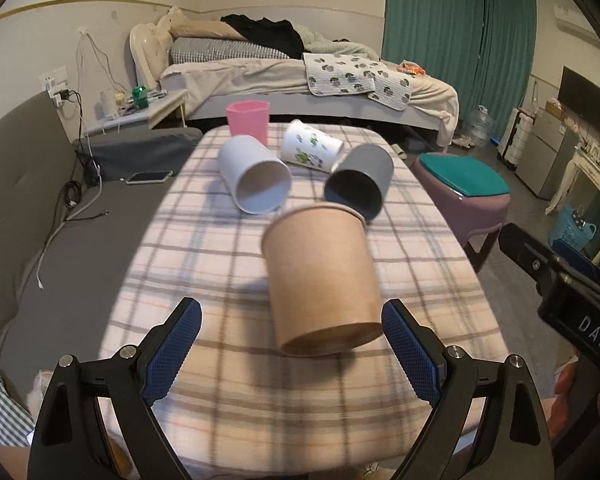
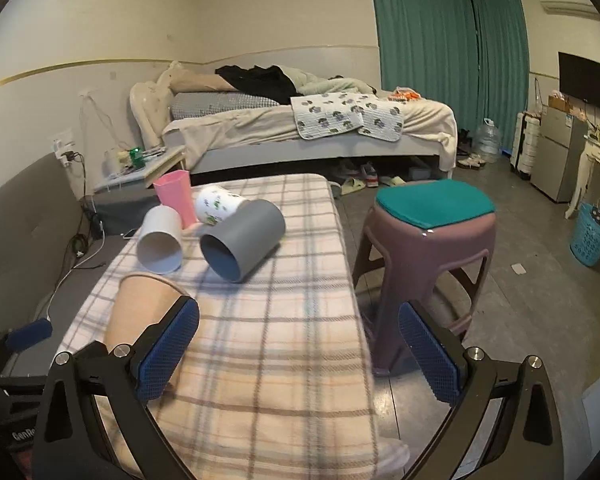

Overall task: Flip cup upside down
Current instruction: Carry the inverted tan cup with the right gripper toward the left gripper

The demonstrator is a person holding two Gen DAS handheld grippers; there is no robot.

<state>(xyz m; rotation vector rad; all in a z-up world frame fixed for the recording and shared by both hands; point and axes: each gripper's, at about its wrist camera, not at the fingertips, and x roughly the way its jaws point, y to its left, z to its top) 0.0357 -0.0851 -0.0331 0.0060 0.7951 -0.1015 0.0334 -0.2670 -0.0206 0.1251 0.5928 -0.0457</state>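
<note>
The brown paper cup (image 1: 319, 280) lies tilted on the plaid counter (image 1: 220, 264), base toward the left tool (image 1: 292, 322). Both the left tool and the right tool (image 2: 300, 328) are spread wide and hold nothing.

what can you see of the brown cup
The brown cup is plain kraft paper with a rolled rim, tapering to a recessed base. It lies tipped on the plaid cloth, base toward the left gripper, mouth facing away. It sits between the open blue pads, no contact visible. It looks slightly blurred.
</note>
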